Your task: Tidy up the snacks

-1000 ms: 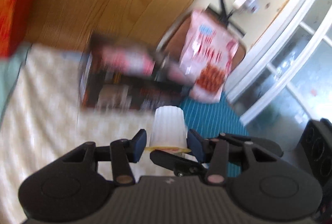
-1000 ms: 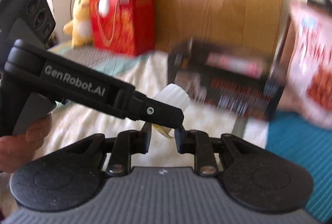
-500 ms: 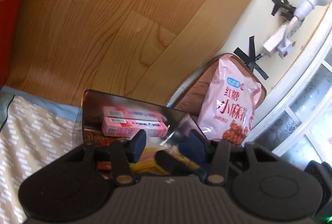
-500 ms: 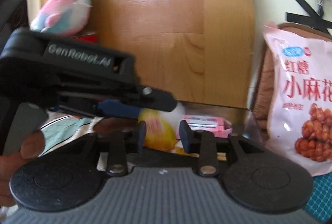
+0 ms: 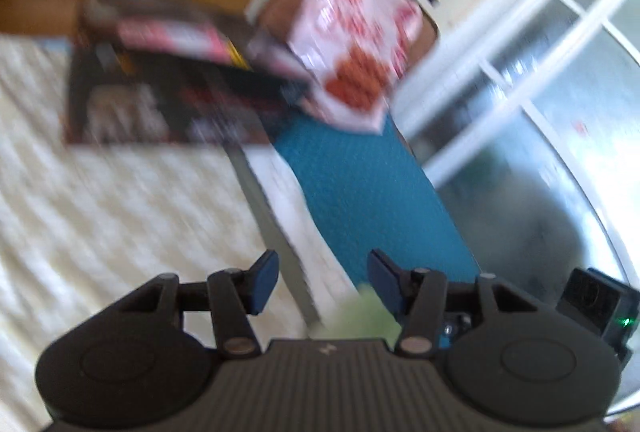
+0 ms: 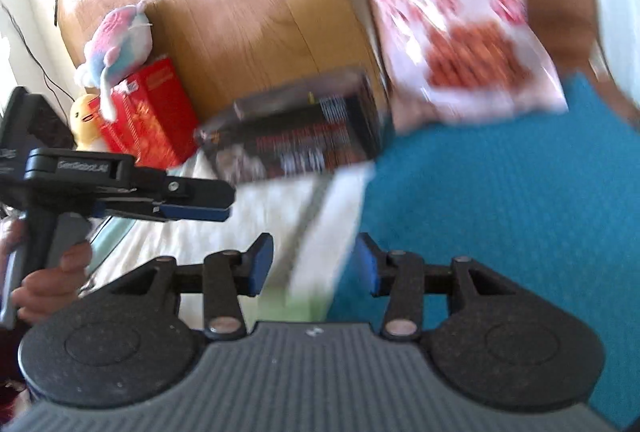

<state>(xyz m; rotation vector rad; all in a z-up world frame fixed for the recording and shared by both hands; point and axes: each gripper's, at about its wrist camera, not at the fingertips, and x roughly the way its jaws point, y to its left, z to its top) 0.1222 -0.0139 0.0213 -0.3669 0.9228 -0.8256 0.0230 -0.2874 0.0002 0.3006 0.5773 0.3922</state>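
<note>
A dark open box [image 5: 160, 100] lies on the cream bedding with pink packs [image 5: 172, 36] inside; the picture is blurred. Against its right end leans a pink snack bag [image 5: 356, 44]. My left gripper [image 5: 324, 280] hovers short of the box over the bedding's edge, its jaws opening with nothing between the blue pads. In the right wrist view the box [image 6: 304, 128] and bag [image 6: 460, 32] sit further ahead. My right gripper [image 6: 314, 264] is also opening and holds nothing. The left gripper [image 6: 216, 206] shows at the left, held by a hand [image 6: 52, 272].
A teal cloth [image 6: 500, 192] covers the right side, cream bedding [image 5: 100, 212] the left. A wooden headboard [image 6: 240, 12] stands behind, with a red box [image 6: 148, 120] and plush toys [image 6: 116, 44] at its left. A window [image 5: 560, 112] is on the right. A pale green blur [image 5: 360, 316] lies below the left jaws.
A second ago both grippers held a white cup together, then carried it over the box. Now both jaws stand wider with nothing in them, pulled back from the box; the cup is out of sight.
</note>
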